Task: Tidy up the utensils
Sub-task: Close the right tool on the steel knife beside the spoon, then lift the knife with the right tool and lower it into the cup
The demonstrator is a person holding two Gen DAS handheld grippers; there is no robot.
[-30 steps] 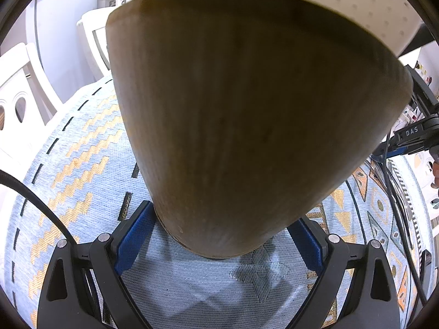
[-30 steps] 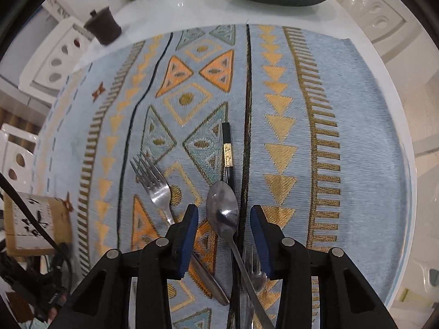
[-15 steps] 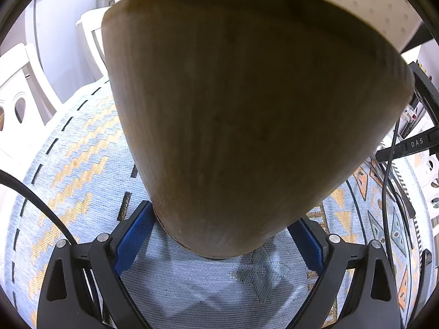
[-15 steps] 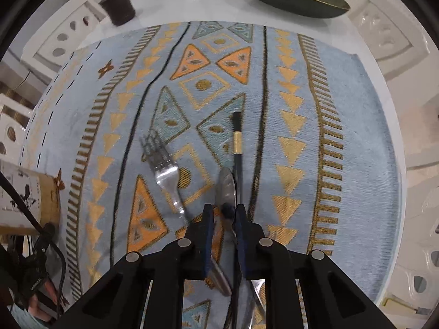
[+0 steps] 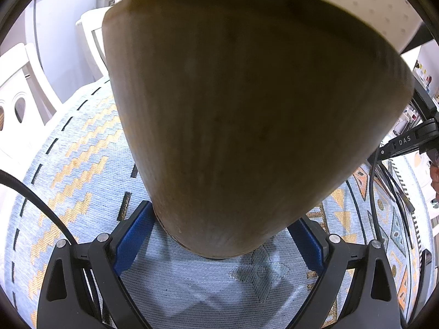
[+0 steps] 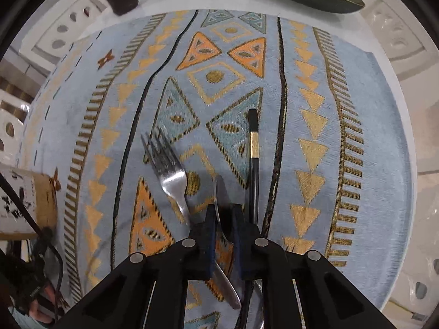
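A: What changed?
B: The right gripper (image 6: 223, 216), wide a second ago, is closing on the shiny steel spoon (image 6: 221, 192), now edge-on at lower centre beside the fork (image 6: 170, 170) and black chopstick (image 6: 253, 164).
A: The left?
B: The left gripper (image 5: 219, 235) still clamps the smooth wooden holder (image 5: 247, 115) standing on the woven cloth (image 5: 82, 164).

Your right gripper (image 6: 223, 219) has open cloth (image 6: 315, 87) ahead and rightward; the fork (image 6: 167, 164) crowds its left, the chopstick (image 6: 253, 164) its right (both just beside). The wooden holder (image 5: 247, 109) blocks your left gripper's (image 5: 222, 235) forward path.
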